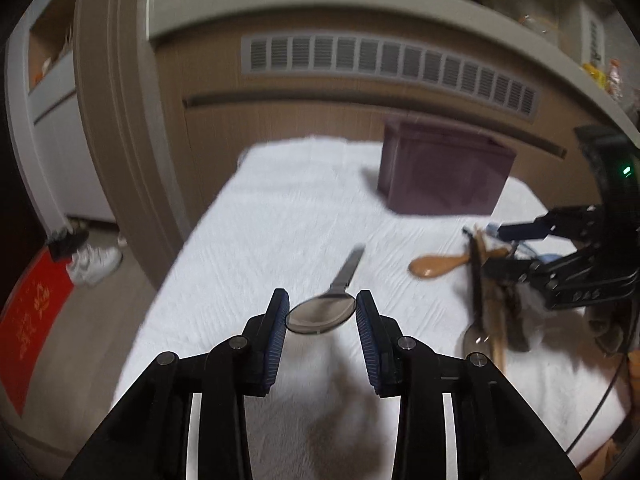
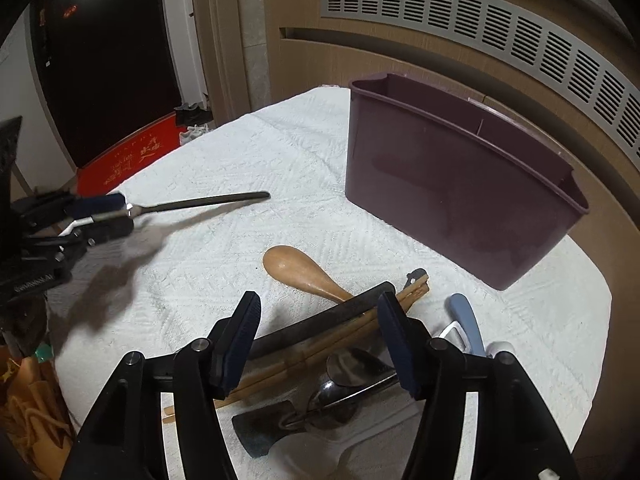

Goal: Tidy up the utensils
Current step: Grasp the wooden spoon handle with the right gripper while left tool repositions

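Steel spoon [image 1: 322, 314] bowl pinched by left gripper [image 1: 322, 312], seemingly lifted, right gripper [image 2: 318, 316] spread over wooden spoon [image 2: 302, 272]

Cloth: we've got a white textured cloth [image 2: 248, 168] covering the whole table.
Vent: a long grey slatted grille [image 1: 384, 64] runs along the brown wood panel [image 1: 304, 120] on the far side.
Doorway: far left there's a dark door [image 2: 108, 56] beside a beige door frame [image 1: 116, 120].
Floor: a red mat [image 1: 32, 316] with gold characters lies by the door, white sneakers [image 1: 96, 264] just beside it.
Near left: we spot a brown paper bag [image 2: 32, 416] down by the table edge.
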A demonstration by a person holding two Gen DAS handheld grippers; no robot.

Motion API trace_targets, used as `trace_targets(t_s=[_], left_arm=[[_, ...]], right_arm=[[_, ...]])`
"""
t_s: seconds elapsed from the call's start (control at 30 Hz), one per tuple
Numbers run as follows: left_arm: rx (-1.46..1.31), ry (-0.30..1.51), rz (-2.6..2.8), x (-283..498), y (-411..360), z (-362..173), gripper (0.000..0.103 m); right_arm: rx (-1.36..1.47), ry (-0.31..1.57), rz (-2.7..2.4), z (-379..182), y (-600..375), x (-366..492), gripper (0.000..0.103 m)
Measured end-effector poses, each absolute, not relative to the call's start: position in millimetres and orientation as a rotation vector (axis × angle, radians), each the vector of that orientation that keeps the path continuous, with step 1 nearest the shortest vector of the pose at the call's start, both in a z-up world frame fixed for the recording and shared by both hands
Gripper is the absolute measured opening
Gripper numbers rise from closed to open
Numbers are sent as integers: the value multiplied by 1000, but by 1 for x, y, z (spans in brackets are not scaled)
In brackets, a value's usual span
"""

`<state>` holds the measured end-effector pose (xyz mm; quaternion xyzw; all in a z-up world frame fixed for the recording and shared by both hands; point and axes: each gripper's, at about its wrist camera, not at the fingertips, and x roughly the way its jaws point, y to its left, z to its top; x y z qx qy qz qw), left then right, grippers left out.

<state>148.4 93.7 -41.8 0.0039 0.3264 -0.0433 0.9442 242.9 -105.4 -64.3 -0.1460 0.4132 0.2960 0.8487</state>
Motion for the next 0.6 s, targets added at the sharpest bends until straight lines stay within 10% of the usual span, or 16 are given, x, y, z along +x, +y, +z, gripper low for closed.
trace_targets(t_s=[0.6], left_arm=[[-64,558,-136,171,99,-5,10]], right_arm=[[-399,876,745,-66,-86,245,55]])
